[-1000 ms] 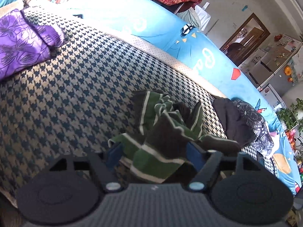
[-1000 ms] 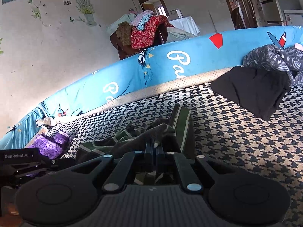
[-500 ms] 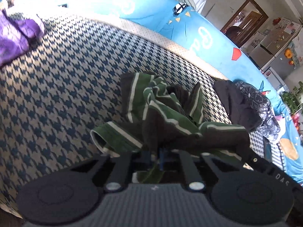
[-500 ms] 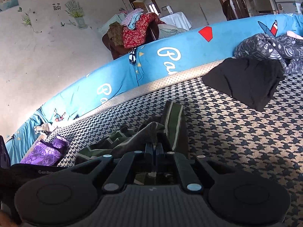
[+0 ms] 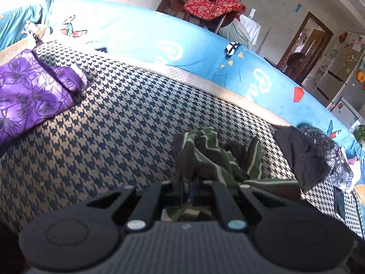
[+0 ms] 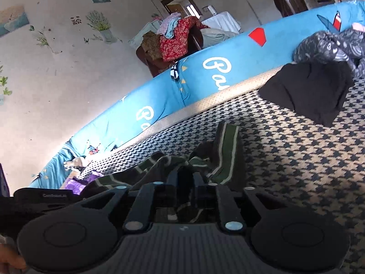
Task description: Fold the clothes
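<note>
A crumpled green shirt with white stripes [image 5: 212, 157] lies on the houndstooth bed cover [image 5: 102, 125]. My left gripper [image 5: 186, 189] is shut on a fold at the shirt's near edge, and the cloth bunches up just beyond the fingertips. In the right wrist view the same striped shirt [image 6: 225, 150] spreads ahead of my right gripper [image 6: 186, 180]. Its jaws are opening, and a dark fold of the shirt still sits loosely between the parted fingers.
A folded purple garment [image 5: 29, 91] lies at the left of the bed. A black garment [image 5: 301, 155] and a dark patterned one [image 5: 330, 150] are heaped at the right. A blue printed sheet [image 5: 159, 45] borders the far edge, with a chair piled with clothes [image 5: 212, 2] behind.
My left gripper went from wide open around the shirt to shut on it, then rose a little. My right jaws, tightly shut on the shirt before, have parted.
</note>
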